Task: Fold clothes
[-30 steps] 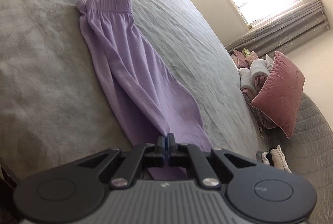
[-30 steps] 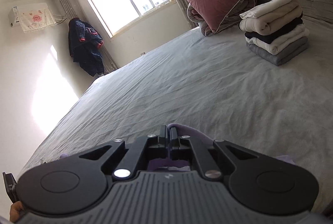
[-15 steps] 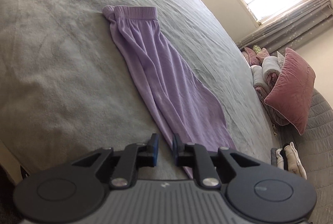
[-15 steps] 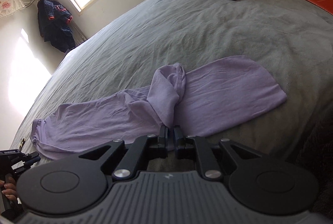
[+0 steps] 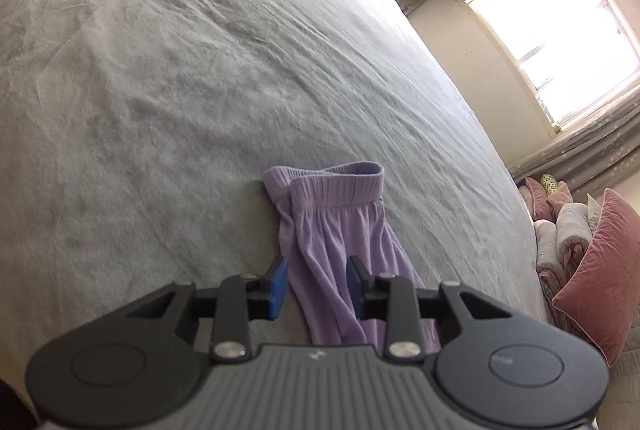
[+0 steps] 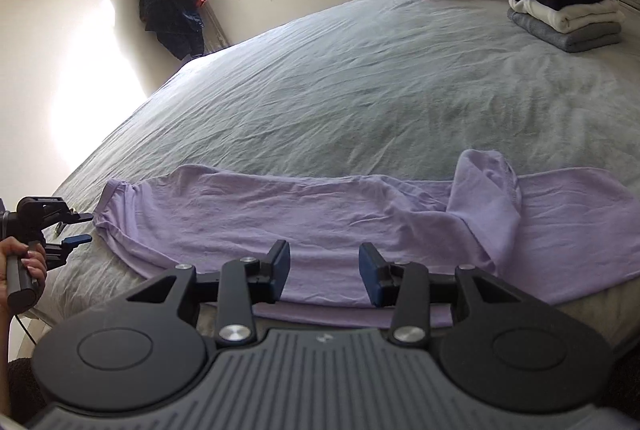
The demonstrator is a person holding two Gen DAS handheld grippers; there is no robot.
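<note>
Lying lengthwise along bed edge, lilac trousers (image 6: 320,218), waistband (image 5: 340,186) leftward.

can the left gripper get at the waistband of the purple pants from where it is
Probably yes: the left gripper points along the purple pants, jaws opening with nothing held, and the waistband lies just ahead on the bed, unobstructed.

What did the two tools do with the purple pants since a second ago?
Both let go. The left tool and right tool, each pinched shut on the purple pants a second ago, are now opening with nothing pressed between the pads. The left one has slid along to the waistband. The pants lie along the grey bed, one leg end flopped over. The folded stack stayed put.
</note>
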